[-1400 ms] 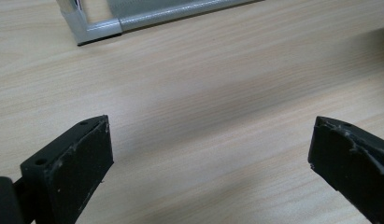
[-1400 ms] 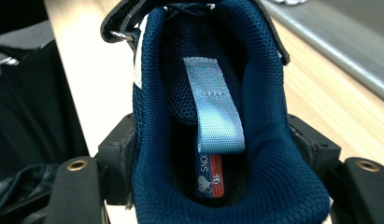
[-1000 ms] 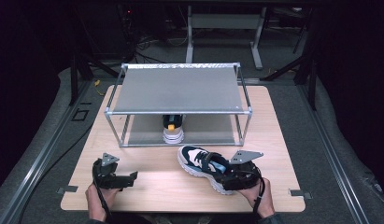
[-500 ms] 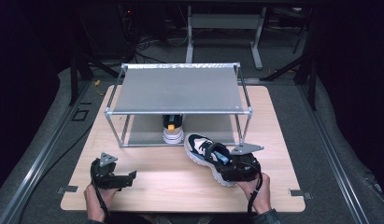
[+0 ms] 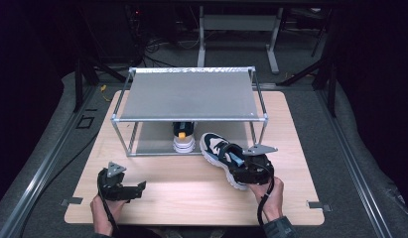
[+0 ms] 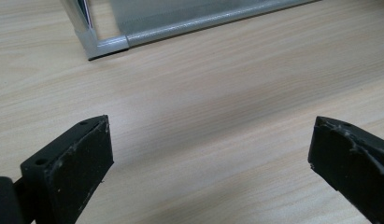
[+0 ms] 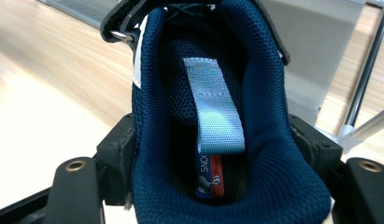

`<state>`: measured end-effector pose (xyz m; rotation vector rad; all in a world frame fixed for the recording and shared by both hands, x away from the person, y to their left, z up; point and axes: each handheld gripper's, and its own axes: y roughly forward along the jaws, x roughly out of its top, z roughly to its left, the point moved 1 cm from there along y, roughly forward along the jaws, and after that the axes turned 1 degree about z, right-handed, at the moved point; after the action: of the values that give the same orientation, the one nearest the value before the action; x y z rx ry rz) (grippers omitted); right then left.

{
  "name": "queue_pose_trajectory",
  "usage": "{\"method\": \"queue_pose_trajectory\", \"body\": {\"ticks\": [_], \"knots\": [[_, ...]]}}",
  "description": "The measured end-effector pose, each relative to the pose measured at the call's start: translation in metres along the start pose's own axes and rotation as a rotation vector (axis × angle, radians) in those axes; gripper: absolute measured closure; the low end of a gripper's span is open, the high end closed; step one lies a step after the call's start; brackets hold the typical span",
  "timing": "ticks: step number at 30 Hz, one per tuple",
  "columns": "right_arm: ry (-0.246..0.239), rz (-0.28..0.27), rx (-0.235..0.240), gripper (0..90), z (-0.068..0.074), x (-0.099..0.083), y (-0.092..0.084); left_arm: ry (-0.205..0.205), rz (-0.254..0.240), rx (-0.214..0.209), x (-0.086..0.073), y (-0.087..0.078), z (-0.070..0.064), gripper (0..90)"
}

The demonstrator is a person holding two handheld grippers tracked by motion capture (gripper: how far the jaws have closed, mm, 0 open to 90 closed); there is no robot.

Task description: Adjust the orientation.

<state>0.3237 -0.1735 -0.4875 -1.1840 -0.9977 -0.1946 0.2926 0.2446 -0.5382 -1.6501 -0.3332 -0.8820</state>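
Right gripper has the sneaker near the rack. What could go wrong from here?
1. The sneaker is clamped only at its heel by the right gripper; the long toe could sag or twist out.
2. Its toe sits close to the rack's front post and could clip it.
3. The shoe under the rack could get bumped.

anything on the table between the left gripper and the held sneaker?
Nothing. In the high view, only bare wooden table lies between the left gripper and the sneaker clamped by the right gripper.
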Motion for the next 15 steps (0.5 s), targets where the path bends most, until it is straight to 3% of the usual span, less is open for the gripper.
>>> {"method": "queue_pose_trajectory", "body": {"ticks": [7,15], "knots": [[0.008,0.011,-0.042,29.4,0.003,0.008,0.006,-0.006,-0.009,-0.001,-0.002,-0.003,0.000,0.0],[0.021,0.003,-0.037,29.3,0.003,0.014,0.012,-0.002,-0.018,-0.003,-0.002,-0.005,-0.004,0.0]]}}
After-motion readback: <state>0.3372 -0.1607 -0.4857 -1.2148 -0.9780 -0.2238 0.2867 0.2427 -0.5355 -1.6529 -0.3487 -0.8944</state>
